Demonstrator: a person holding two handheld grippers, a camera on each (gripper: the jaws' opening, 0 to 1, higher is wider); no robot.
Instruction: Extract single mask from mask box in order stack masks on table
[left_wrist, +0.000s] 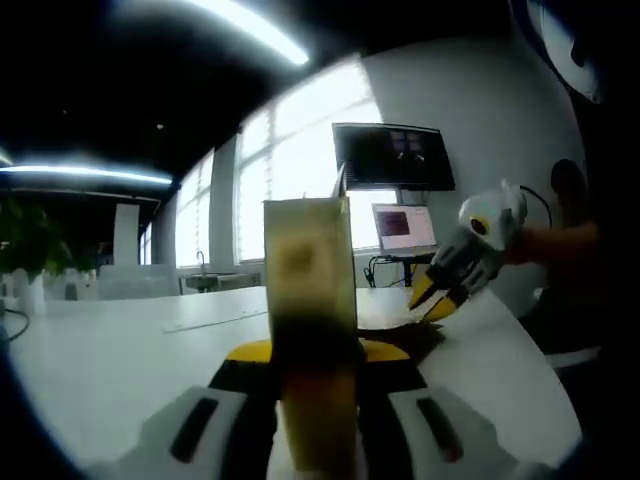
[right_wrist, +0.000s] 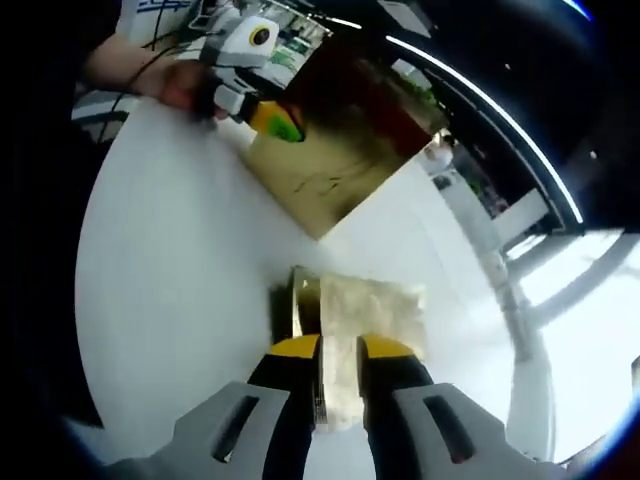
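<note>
Left gripper (left_wrist: 318, 352) fingers clamp the upright mask box (left_wrist: 310, 300); right gripper (right_wrist: 339, 350) fingers pinch a mask (right_wrist: 372, 315).

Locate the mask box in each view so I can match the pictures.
Left gripper view: the mask box stands centre, clamped between that gripper's jaws.
Right gripper view: the mask box is upper centre, held by the left gripper.
Shared landmark: the white table.

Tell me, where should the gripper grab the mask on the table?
Best guess: pinch the near short edge of the mask, coming in low from the right gripper's side. It lies flat on the white table, and that edge already sits between the jaws. The mask box stays in the left gripper.
</note>
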